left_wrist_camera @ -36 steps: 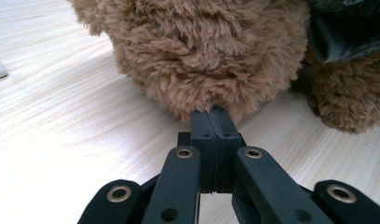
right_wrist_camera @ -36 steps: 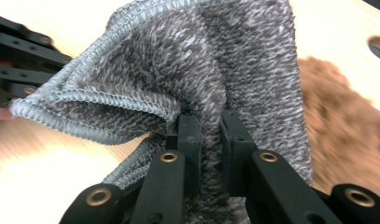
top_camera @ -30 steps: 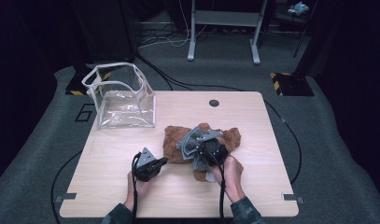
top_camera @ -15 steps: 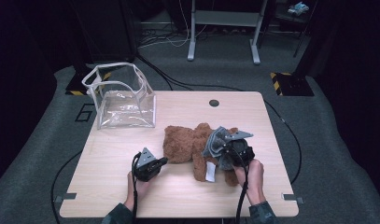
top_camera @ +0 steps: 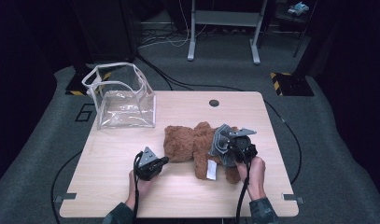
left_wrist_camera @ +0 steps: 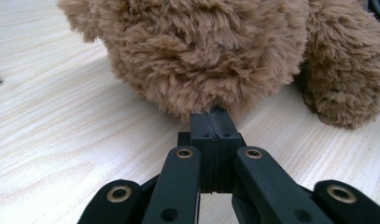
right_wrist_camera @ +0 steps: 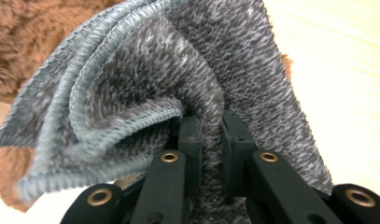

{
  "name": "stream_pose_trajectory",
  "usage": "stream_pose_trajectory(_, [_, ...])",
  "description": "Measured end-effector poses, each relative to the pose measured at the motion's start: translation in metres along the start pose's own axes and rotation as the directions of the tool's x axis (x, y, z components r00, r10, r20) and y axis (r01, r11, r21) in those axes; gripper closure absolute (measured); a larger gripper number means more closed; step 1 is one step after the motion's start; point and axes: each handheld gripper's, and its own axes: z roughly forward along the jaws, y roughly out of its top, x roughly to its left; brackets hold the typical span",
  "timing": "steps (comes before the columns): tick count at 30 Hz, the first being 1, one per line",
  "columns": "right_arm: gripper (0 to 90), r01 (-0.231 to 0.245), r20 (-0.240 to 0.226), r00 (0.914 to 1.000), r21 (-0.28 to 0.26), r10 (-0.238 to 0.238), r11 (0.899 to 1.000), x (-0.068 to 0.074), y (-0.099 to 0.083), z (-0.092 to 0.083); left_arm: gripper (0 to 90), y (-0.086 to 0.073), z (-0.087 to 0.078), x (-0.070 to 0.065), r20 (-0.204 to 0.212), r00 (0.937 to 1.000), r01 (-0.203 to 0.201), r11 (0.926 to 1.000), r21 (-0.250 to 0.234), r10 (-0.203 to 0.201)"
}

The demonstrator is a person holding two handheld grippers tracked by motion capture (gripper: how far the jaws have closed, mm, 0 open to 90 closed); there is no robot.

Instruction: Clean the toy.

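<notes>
The right hand-held gripper (top_camera: 230, 148) pinches a grey knit cloth (right_wrist_camera: 145, 88) over the brown teddy bear (top_camera: 192, 142) lying on the worktop (top_camera: 108, 154). The left hand-held gripper (left_wrist_camera: 214, 122), jaws shut and empty, touches the bear's fur. The white tag (top_camera: 211, 169) near the right hand-held gripper has no readable writing.

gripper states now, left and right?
Left gripper: shut, tips at the teddy bear fur; a pinch cannot be told.
Right gripper: shut on grey knit cloth.

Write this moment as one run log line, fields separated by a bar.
left gripper: shut, tips at teddy bear | right gripper: shut on grey cloth over bear | clear bag: open, far left of table
</notes>
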Motion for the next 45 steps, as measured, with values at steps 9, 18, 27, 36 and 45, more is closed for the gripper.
stream_pose_trajectory(9, [80.9,0.053,-0.178,0.9813,-0.116,-0.073,0.992,0.035,0.018,-0.026,89.9,0.0,-0.001,0.0,-0.003,1.0,-0.009,0.9999,0.008,0.009])
stream_pose_trajectory(18, [80.8,0.213,-0.261,0.9376,-0.094,-0.23,0.973,0.106,0.038,0.001,90.0,0.0,-0.001,0.0,0.003,1.0,-0.008,0.9999,0.009,0.008])
stream_pose_trajectory(27, [81.0,0.258,-0.295,0.9216,-0.017,-0.252,0.966,0.126,0.027,0.034,89.9,0.0,0.001,-0.001,0.003,1.0,-0.009,0.9999,0.009,0.009])
stream_pose_trajectory(36, [81.1,0.237,-0.317,0.9238,0.034,-0.214,0.971,0.128,0.013,0.049,90.0,0.0,0.0,0.0,0.001,1.0,0.001,1.0,0.001,-0.001])
stream_pose_trajectory(45, [81.0,0.231,-0.32,0.9302,0.128,-0.18,0.965,0.129,0.001,0.065,89.9,0.0,-0.001,0.0,-0.001,1.0,0.006,1.0,-0.006,-0.006])
